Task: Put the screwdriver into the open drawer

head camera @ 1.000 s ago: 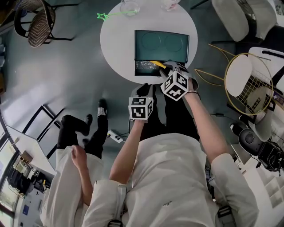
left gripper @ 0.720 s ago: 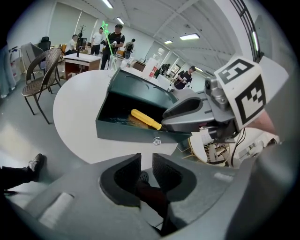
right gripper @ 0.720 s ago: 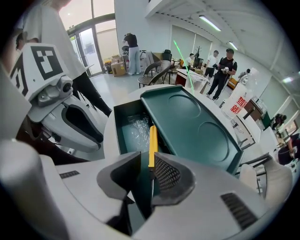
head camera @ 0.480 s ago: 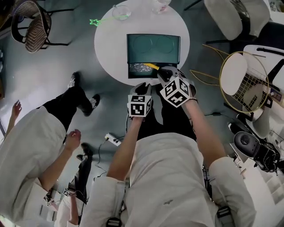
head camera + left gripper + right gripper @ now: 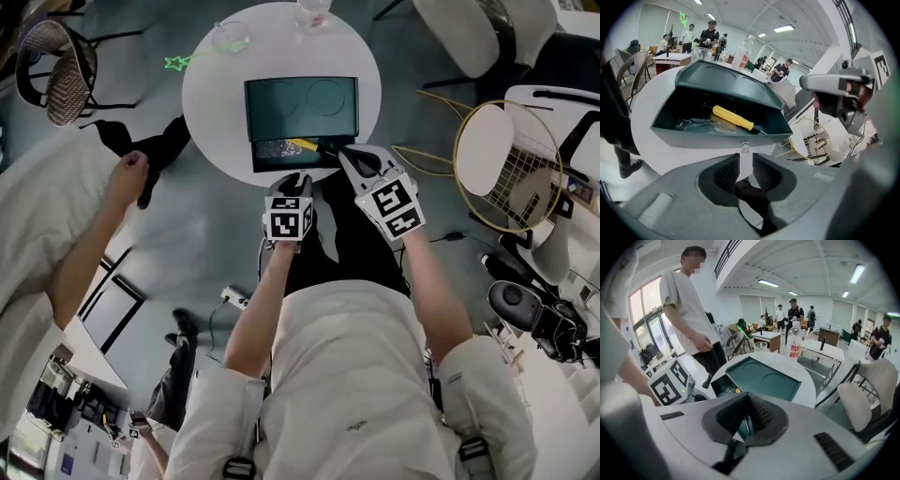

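A dark green box [image 5: 300,106] stands on the round white table [image 5: 211,103], its drawer [image 5: 281,153] pulled out toward me. The yellow-handled screwdriver [image 5: 302,146] lies inside the drawer, free of both grippers; it also shows in the left gripper view [image 5: 732,118]. My left gripper [image 5: 296,182] hangs just in front of the drawer front, its jaws a narrow gap apart and empty [image 5: 746,157], in line with the small drawer knob [image 5: 746,148]. My right gripper [image 5: 349,157] sits off the drawer's right corner, its pads together with nothing held [image 5: 746,401].
A person in a white shirt [image 5: 52,220] stands close on the left. A wicker chair [image 5: 54,58] is at far left, and a gold wire chair [image 5: 511,164] at right. A glass [image 5: 228,36], a bottle [image 5: 312,11] and a green star wand [image 5: 175,63] lie on the table's far side.
My right gripper has drawn back from the drawer and the screwdriver now lies there alone. The bystander has come closer on the left. The left gripper stays just in front of the drawer.
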`<state>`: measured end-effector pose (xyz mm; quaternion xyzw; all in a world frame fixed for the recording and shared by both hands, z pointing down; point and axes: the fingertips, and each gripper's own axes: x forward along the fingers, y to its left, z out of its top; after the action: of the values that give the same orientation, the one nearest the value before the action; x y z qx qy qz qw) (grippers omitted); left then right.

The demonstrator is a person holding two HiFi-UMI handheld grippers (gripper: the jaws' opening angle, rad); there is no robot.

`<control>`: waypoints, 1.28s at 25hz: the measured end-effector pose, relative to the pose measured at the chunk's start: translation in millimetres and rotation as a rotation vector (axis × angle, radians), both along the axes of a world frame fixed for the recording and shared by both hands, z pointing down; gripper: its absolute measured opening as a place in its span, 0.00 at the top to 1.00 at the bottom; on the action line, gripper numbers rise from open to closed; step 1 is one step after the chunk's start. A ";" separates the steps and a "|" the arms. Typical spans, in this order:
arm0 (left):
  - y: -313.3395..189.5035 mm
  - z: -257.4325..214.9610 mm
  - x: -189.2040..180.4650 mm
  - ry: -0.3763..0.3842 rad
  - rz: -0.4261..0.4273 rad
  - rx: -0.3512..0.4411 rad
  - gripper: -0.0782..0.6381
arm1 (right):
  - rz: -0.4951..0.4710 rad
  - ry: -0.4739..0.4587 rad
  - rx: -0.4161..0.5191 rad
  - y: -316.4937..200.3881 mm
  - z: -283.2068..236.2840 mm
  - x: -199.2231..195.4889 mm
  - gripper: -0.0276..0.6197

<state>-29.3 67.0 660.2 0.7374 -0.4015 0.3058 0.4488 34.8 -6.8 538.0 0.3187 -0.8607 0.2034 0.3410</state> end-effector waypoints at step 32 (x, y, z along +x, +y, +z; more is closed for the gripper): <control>-27.0 5.9 8.1 -0.061 -0.120 0.000 0.79 | 0.119 -0.048 0.008 -36.0 11.5 52.0 0.95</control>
<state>-21.3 40.0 666.1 0.7025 -0.4585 0.3007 0.4538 86.8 -42.8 549.5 0.3659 -0.8489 0.2276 0.3061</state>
